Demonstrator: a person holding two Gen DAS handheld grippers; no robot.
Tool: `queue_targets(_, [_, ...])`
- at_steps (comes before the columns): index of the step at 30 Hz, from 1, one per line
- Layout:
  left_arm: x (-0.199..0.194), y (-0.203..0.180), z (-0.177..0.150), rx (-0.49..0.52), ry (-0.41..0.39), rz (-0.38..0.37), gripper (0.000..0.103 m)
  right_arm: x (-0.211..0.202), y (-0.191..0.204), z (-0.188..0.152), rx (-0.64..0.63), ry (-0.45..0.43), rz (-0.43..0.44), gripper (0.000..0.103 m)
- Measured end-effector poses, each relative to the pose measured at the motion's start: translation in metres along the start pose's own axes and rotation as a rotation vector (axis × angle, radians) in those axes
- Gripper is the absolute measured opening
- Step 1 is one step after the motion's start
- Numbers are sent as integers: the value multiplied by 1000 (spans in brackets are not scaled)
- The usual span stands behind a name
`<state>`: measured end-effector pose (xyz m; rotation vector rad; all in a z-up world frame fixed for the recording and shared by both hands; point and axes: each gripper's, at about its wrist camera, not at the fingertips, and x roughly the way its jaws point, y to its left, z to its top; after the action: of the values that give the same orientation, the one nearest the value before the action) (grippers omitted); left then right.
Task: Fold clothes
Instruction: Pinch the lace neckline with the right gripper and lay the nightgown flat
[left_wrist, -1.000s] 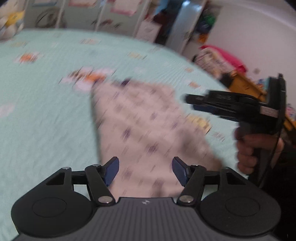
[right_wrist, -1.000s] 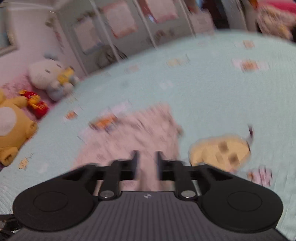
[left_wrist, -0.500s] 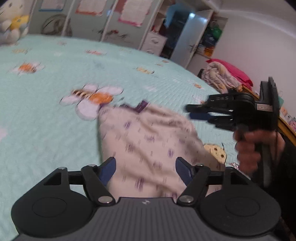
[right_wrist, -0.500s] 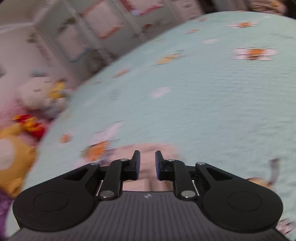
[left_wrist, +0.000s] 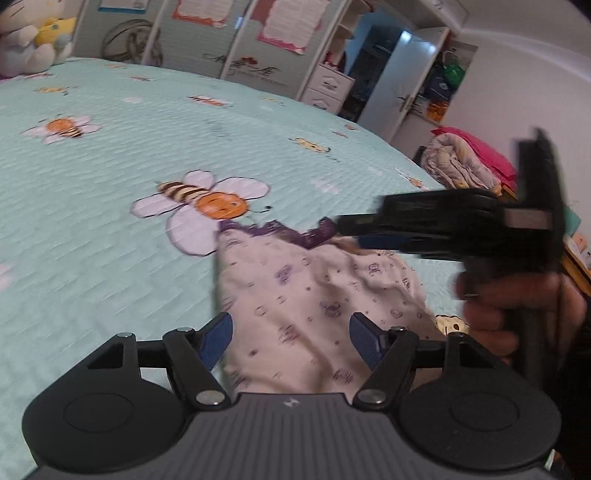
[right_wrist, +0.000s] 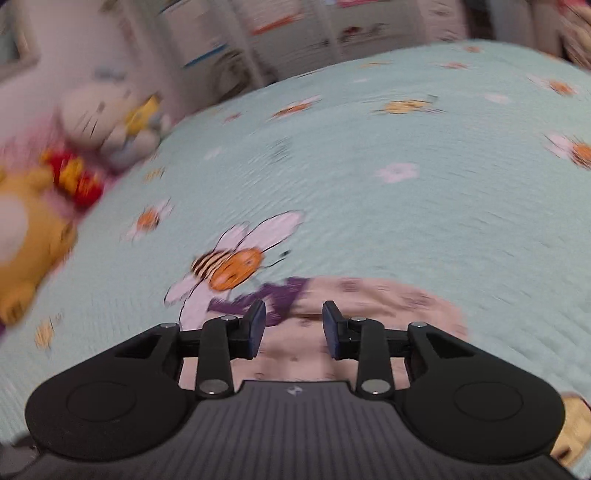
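A pale pink garment (left_wrist: 314, 295) with small purple prints and a purple collar (left_wrist: 280, 230) lies flat on the bed. My left gripper (left_wrist: 291, 332) hovers over its near part, jaws wide and closing slightly, with cloth below them but nothing pressed. A hand (left_wrist: 491, 306) holds my right gripper (left_wrist: 351, 230), which reaches in from the right to the collar end. In the right wrist view the right gripper (right_wrist: 293, 325) stands over the garment (right_wrist: 369, 299) beside the collar (right_wrist: 280, 291). Its jaws are opening and nothing is gripped.
The mint bedspread (left_wrist: 110, 147) carries bee and flower prints, one bee (left_wrist: 207, 201) just beyond the collar. Plush toys (right_wrist: 110, 122) and a yellow plush (right_wrist: 26, 251) sit at the bed's far left. Wardrobes (left_wrist: 221, 37) and a heap of clothes (left_wrist: 461, 166) lie beyond the bed.
The right gripper has slid left over the garment to its collar end; its jaws narrowed, then spread again. The left gripper has drifted across the cloth, jaws still wide.
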<state>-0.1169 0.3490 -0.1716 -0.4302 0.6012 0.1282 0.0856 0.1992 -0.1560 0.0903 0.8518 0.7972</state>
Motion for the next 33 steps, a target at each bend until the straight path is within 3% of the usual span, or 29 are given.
queue_targets(2, [14, -5, -1, 14, 32, 27, 69, 25, -1, 7, 14, 62, 22, 34])
queue_targets(4, [7, -2, -3, -14, 37, 26, 67, 49, -26, 22, 143, 68, -32, 32])
queue_targets(6, [-12, -2, -4, -11, -18, -16, 70, 46, -57, 32, 333, 13, 73, 34])
queue_targets(9, [-19, -8, 1, 32, -66, -45, 75, 15, -63, 24, 372, -59, 210, 37])
queue_targets(11, [-13, -14, 6, 56, -69, -73, 75, 13, -59, 13, 389, -32, 255, 45])
queue_targets(13, [7, -22, 12, 75, -45, -65, 75, 27, -59, 3, 441, 67, 248, 47])
queue_targets(16, [50, -17, 24, 71, 61, -35, 74, 42, -64, 5, 453, 64, 196, 41])
queue_targets(18, [60, -8, 28, 55, 90, 22, 64, 35, -70, 18, 455, -23, 120, 43])
queue_targets(19, [66, -3, 30, 47, 104, 50, 64, 31, -73, 24, 456, -65, 87, 43])
queue_targets(21, [56, 1, 34, 36, 59, 42, 70, 18, -71, 21, 450, -74, 202, 43])
queue_targets(25, [55, 2, 43, 40, 5, 61, 74, -1, -44, -7, 293, -19, 246, 44])
queue_targets(28, [64, 1, 46, 33, 54, 97, 68, 22, -54, 0, 334, 4, 170, 44])
queue_targets(30, [57, -1, 46, 36, 67, 101, 68, 37, -61, 5, 361, 17, 120, 38])
queue_targets(33, [31, -8, 43, 78, 36, 70, 71, 8, -57, 12, 370, -72, 169, 42])
